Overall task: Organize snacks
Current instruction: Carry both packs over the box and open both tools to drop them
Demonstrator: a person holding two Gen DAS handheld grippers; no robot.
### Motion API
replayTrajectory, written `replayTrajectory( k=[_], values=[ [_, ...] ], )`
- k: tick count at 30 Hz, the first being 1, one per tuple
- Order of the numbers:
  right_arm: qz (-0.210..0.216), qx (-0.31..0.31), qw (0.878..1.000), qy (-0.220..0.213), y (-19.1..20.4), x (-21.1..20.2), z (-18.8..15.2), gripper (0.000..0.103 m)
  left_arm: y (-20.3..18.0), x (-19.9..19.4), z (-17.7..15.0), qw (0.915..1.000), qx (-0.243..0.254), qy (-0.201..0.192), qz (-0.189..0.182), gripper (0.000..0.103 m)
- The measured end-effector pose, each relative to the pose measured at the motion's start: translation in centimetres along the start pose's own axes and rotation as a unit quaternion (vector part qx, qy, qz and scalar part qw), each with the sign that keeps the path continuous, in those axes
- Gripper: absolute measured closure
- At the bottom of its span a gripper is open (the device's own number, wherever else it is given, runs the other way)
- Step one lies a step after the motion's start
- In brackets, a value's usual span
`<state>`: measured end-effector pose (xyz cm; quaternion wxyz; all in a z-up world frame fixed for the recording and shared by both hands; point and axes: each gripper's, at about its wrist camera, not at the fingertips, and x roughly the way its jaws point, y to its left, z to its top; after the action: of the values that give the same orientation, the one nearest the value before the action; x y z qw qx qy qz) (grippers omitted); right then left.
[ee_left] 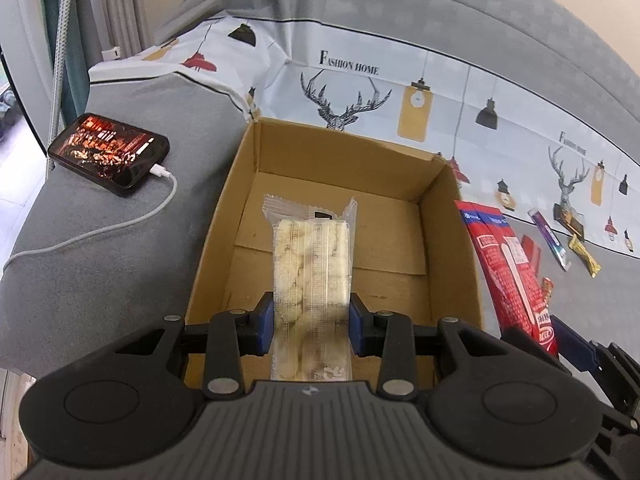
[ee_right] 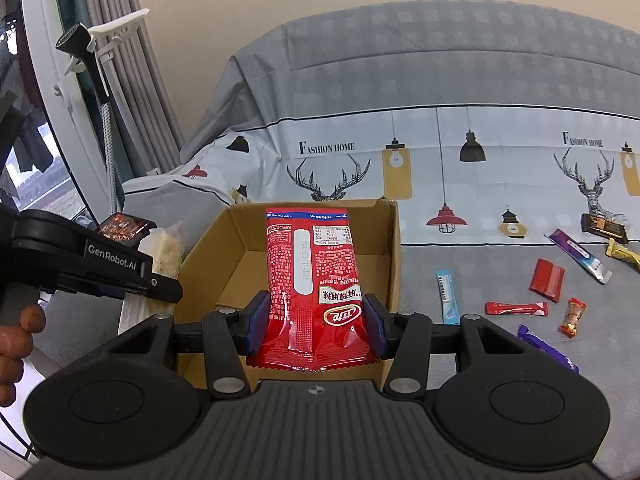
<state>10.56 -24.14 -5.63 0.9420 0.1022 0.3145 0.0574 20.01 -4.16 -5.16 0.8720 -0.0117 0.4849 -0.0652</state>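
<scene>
Left gripper (ee_left: 311,328) and cardboard box (ee_left: 240,184) above grey patterned sofa cover (ee_left: 120,264).

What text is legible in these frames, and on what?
"FASHION HOME": sofa cover, repeated at right.
"GenRobot.AI": left gripper, side of its body.
Red snack pack in right gripper: print and logo too small to read.
Phone screen: blurred.
Loose snack wrappers: unreadable.
</scene>
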Motion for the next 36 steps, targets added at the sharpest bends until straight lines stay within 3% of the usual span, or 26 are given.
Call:
replayTrajectory(
  k=[24, 36],
  values=[
    [-0.006, -0.01, 0.999, 0.053, 0.4, 6.8, -0.4, 0.051, 1.4, 7.5, 1.3, 0.9988, -0.004, 0.045, 0.019, 0.062],
    [-0.013, -0.037, 0.998, 0.051, 0.9, 10.1, 0.2, 0.051, 1.7, 10.8, 2.3, 0.9975, 0.002, 0.054, 0.045, 0.062]
  ],
)
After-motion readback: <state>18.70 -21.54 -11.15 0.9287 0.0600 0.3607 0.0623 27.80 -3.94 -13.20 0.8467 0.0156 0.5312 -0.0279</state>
